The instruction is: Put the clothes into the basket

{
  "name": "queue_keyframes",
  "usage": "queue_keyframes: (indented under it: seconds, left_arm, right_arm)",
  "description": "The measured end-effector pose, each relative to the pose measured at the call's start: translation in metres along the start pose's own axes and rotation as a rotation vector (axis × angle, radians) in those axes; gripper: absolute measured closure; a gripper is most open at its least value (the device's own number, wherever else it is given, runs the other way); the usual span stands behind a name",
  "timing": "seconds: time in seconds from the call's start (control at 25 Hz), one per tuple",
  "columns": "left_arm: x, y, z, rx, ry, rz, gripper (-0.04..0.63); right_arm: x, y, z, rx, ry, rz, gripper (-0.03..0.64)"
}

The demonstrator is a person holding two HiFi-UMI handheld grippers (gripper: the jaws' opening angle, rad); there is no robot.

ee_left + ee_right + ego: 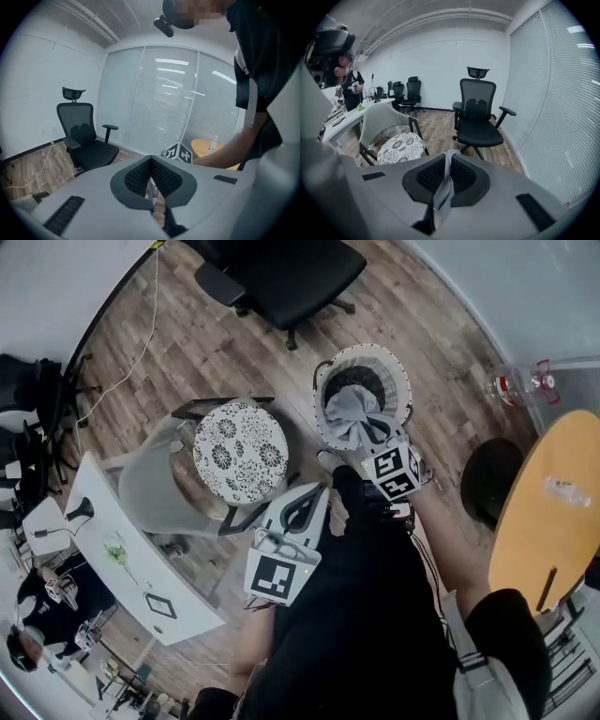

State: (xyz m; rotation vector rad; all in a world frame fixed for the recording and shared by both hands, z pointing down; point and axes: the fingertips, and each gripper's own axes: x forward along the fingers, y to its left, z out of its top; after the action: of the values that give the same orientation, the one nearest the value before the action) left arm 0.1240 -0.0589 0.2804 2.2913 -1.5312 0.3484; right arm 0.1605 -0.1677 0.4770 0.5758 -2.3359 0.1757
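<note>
Grey cloth (354, 414): bunched inside basket (401, 381), far centre. Near end pinched in right gripper (380, 446), jaws almost closed on it, at near rim. Left gripper (302, 514): jaws together, empty, near-left of basket. Basket directly beyond right jaws; right hand nearer.

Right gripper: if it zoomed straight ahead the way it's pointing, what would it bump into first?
The right gripper would probably hit the wooden floor first, just before the black office chair; depth is hard to judge. It holds a grey cloth.
</note>
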Motion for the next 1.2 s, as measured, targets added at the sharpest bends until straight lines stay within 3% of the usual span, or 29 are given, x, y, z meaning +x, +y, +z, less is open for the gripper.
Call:
queue_keyframes:
  seconds: [0.2,0.64,1.2]
  left_arm:
    - [0.012,-0.011,-0.005,0.079,0.066,-0.058,0.586]
    - [0.026,-0.014,-0.030,0.102,0.171,-0.121,0.586]
    - [0.059,-0.020,-0.101,0.114,0.359,-0.233,0.586]
  right_arm:
    - [0.013,-0.020,-0.024,0.041,0.033,-0.036,0.588]
    - [0.067,-0.047,-0.097,0.114,0.144,-0.078,0.588]
    - [0.144,-0.053,-0.187,0.132,0.278,-0.115,0.588]
